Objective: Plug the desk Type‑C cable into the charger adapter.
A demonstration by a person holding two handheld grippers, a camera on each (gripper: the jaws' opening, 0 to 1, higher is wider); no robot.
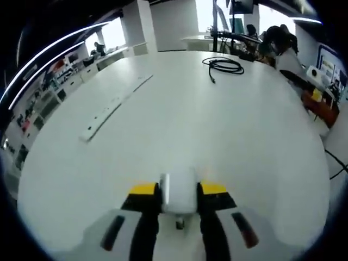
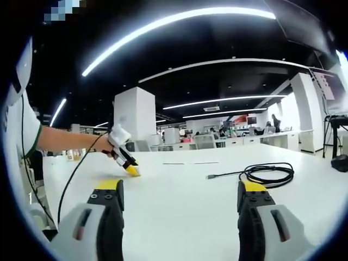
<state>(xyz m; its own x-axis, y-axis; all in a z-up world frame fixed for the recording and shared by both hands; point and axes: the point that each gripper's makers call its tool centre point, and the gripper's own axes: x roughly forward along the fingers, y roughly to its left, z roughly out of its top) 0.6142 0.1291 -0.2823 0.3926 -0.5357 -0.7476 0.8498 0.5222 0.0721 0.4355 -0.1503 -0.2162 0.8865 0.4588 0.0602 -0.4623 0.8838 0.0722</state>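
White table [image 1: 217, 136], left tongs [image 1: 179, 191] apparently gripping adapter [image 1: 179, 196]

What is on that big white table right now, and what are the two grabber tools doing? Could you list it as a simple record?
surface: white table
left gripper: shut on the white charger adapter, low over the table
right gripper: open, holding nothing, jaws wide apart
cable: black, coiled, lying on the table, one end stretched out toward the left gripper; not plugged in
power strip: long, white, lying flat, apart from the cable
background: open office with desks and people, too far for detail
task state: cable not yet picked up
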